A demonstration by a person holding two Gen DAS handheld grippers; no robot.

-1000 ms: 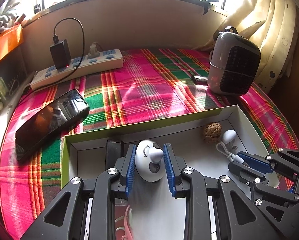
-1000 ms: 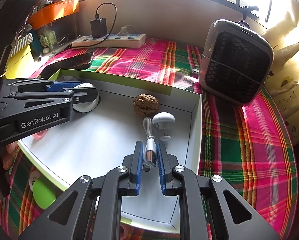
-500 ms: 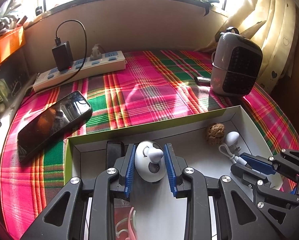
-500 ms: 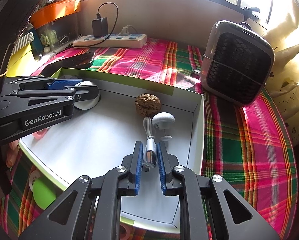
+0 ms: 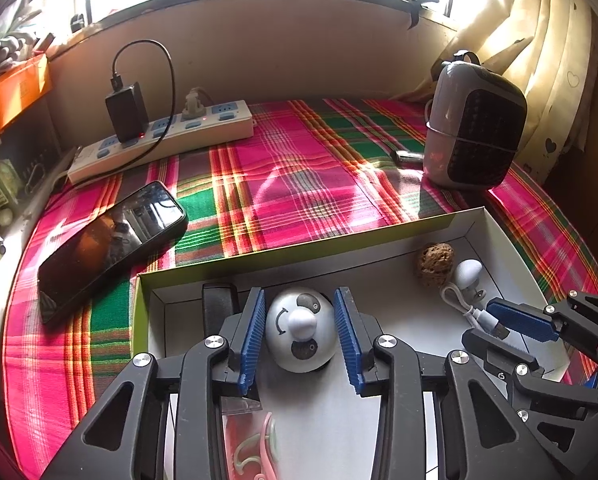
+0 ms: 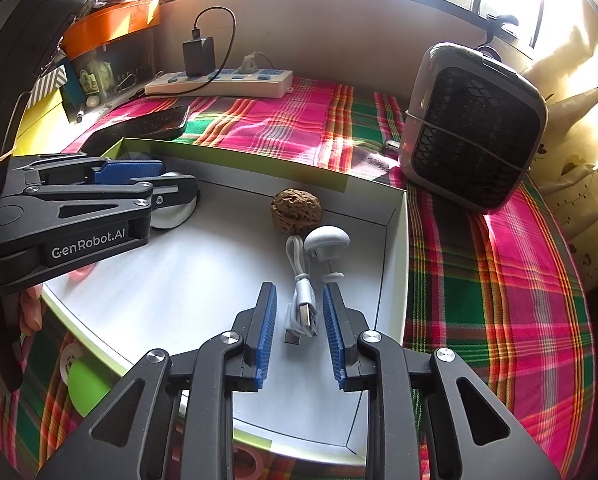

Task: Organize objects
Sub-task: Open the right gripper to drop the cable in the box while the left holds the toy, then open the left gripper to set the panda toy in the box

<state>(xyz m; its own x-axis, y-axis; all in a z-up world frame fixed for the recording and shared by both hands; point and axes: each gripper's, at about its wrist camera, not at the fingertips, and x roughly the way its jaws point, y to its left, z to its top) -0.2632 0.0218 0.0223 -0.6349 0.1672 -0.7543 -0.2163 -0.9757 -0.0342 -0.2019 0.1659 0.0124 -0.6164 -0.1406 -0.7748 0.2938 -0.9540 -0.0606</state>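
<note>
A pink plastic item [image 5: 259,448] beside the white cardboard box [image 5: 495,232] is cut off by the picture's lower edge, its kind unclear. In the right wrist view, the left gripper [image 6: 167,184] hides most of the round white panda-faced gadget [image 6: 171,216] in that box.

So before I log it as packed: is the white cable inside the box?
Inside: the cable lies on the box floor, free between the right gripper's just-opened jaws.

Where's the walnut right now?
The walnut lies inside the white box near its far right corner in the right wrist view, just behind the white mushroom-shaped gadget and its coiled cable.
</note>
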